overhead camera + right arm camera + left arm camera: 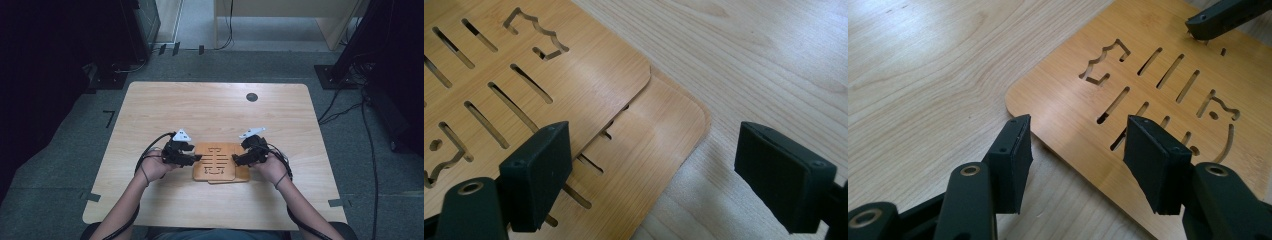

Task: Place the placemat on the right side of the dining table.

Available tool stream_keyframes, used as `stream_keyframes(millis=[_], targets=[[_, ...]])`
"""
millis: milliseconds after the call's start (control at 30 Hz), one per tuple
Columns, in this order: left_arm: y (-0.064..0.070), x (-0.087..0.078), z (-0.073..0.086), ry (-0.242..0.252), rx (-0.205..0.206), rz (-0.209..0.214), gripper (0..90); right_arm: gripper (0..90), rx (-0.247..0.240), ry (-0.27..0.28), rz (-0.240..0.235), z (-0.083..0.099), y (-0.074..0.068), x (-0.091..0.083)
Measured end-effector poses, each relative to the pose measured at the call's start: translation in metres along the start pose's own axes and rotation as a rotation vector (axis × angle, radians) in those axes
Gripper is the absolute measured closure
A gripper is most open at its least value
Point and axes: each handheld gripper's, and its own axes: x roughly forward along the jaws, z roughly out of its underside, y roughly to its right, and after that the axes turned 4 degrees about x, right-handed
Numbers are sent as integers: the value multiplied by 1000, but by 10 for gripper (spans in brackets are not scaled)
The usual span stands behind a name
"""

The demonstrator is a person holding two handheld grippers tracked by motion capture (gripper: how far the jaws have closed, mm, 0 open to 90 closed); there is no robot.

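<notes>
You are bracketing the two stacked bamboo boards (220, 162) lying near the front of the surface (210, 107); left gripper (191, 159) and right gripper (239, 160) are gaping wide at opposite edges. Next, you likely need to close on an edge.

Right gripper (654, 180) open wide, jaws well apart: left jaw over the upper bamboo board (524, 60), right jaw over bare table (774, 50), clear of both boards. Two slotted boards stacked and out of line: upper one with long slots and a jagged cut-out near the top of frame, lower board (659, 135) sticking out from under it towards the table side, rounded corner exposed, its own slots partly covered by the upper edge. No contact visible between either jaw and the boards; height above them unclear.
</notes>
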Motion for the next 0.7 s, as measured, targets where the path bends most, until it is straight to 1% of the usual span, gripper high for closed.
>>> stream_keyframes(millis=[33, 100, 267, 467, 567, 633, 667, 700], targets=[[1, 0, -1, -1, 2, 4, 438, 156, 8, 1, -7, 0, 0, -1], [1, 1, -1, -5, 5, 8, 438, 163, 9, 6, -14, 0, 1, -1], [4, 3, -3, -6, 14, 22, 439, 167, 0, 15, -15, 1, 1, -3], [6, 7, -6, -11, 36, 35, 439, 166, 11, 16, -16, 2, 1, -5], [7, 7, -7, -8, 30, 37, 444, 167, 15, 18, -19, 2, 0, -6], [8, 7, -8, -9, 35, 42, 454, 196, 8, 27, -23, 2, -1, -8], [8, 7, -8, -9, 34, 46, 454, 196, 8, 27, -23, 2, -1, -8], [9, 7, -8, -11, 42, 50, 456, 208, 10, 30, -26, 2, -2, -9]])
